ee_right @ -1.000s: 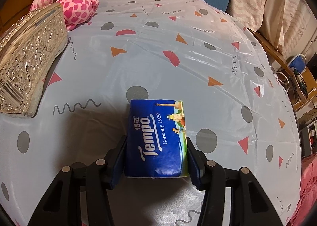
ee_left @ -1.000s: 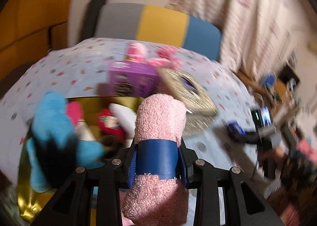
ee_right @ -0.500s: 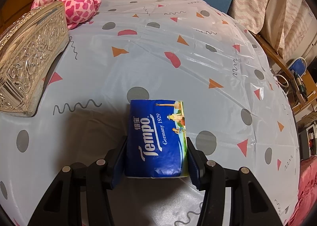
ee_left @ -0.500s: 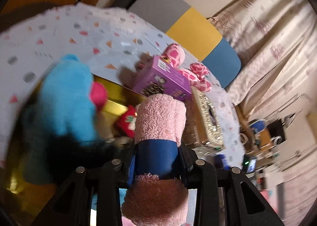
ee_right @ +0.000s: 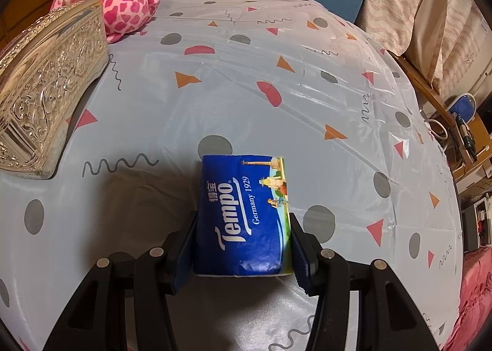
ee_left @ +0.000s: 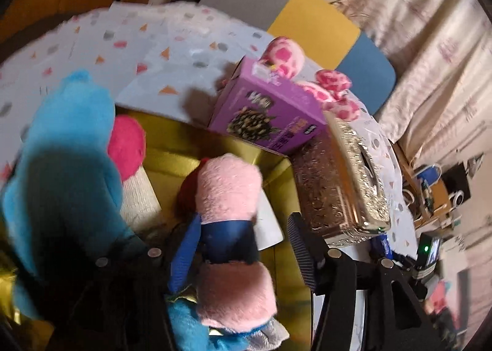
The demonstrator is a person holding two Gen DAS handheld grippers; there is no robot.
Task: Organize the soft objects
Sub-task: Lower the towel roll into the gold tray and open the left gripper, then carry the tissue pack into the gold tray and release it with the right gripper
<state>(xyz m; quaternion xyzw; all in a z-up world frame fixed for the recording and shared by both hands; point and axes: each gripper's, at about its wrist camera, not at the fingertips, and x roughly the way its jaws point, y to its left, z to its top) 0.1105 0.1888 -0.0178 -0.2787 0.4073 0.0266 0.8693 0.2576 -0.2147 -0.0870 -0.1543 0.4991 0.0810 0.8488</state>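
A rolled pink towel (ee_left: 227,194) with a dark blue band lies between the fingers of my left gripper (ee_left: 243,234), over the open golden box (ee_left: 172,160). The jaws are opening: the right pad (ee_left: 303,255) stands clear of the roll, while the left pad (ee_left: 184,252) is still close beside it. A blue plush toy (ee_left: 64,148) and other soft pieces, one bright pink (ee_left: 126,145), fill the box's left side. In the right wrist view my right gripper (ee_right: 243,228) is shut on a blue Tempo tissue pack (ee_right: 243,197), just above the patterned tablecloth (ee_right: 246,74).
A purple carton (ee_left: 270,111) leans at the box's far edge. Beside it on the right stands an ornate silver tissue case (ee_left: 338,191), also (ee_right: 46,80). A pink spotted plush (ee_right: 123,3) lies behind that case. A cluttered desk (ee_right: 461,135) is off the table's right edge.
My left gripper has come down and rolled over the golden box, and its jaws have spread away from the towel roll. The right gripper and its tissue pack have not moved.
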